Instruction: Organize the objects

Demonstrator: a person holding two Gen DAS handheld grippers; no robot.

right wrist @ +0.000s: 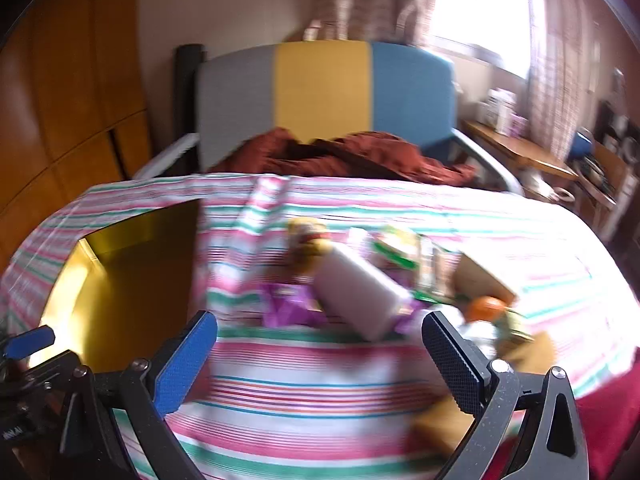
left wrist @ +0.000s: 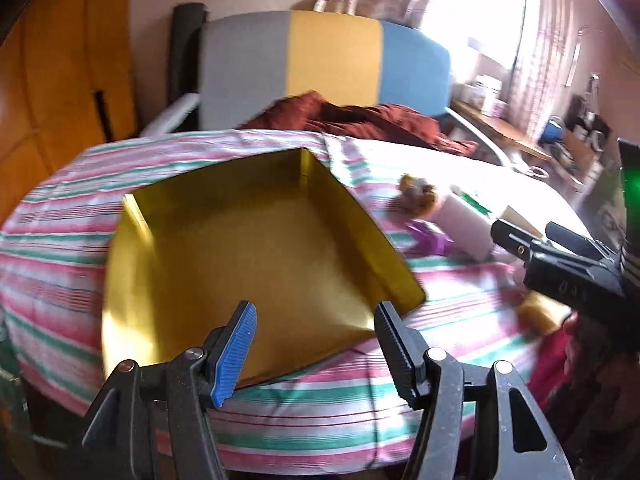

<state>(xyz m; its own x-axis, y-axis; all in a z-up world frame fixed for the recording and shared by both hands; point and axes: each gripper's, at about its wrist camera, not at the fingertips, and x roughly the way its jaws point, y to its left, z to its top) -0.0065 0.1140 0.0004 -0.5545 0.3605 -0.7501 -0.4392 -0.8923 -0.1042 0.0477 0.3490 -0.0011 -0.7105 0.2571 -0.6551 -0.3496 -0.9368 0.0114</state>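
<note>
A shallow gold box (left wrist: pixel 248 248) lies on the striped cloth (left wrist: pixel 60 208), and nothing is inside it. My left gripper (left wrist: pixel 316 340) hangs open over the box's near edge, holding nothing. The same gold box (right wrist: pixel 128 280) shows at the left in the right wrist view. My right gripper (right wrist: pixel 320 356) is open above the cloth (right wrist: pixel 300 392), just short of a blurred heap: a white block (right wrist: pixel 356 292), a purple wrapper (right wrist: pixel 288 308), a green and white packet (right wrist: pixel 396 252), a brown box (right wrist: pixel 480 276) and an orange piece (right wrist: pixel 484 308). From the left wrist, the right gripper (left wrist: pixel 560 256) is at the right edge.
A chair with a grey, yellow and blue back (right wrist: pixel 324 88) stands behind the table, with a dark red cloth (right wrist: pixel 352 156) on its seat. Wooden cupboards (right wrist: pixel 60 100) line the left. A cluttered desk (right wrist: pixel 528 152) sits by the bright window at the right.
</note>
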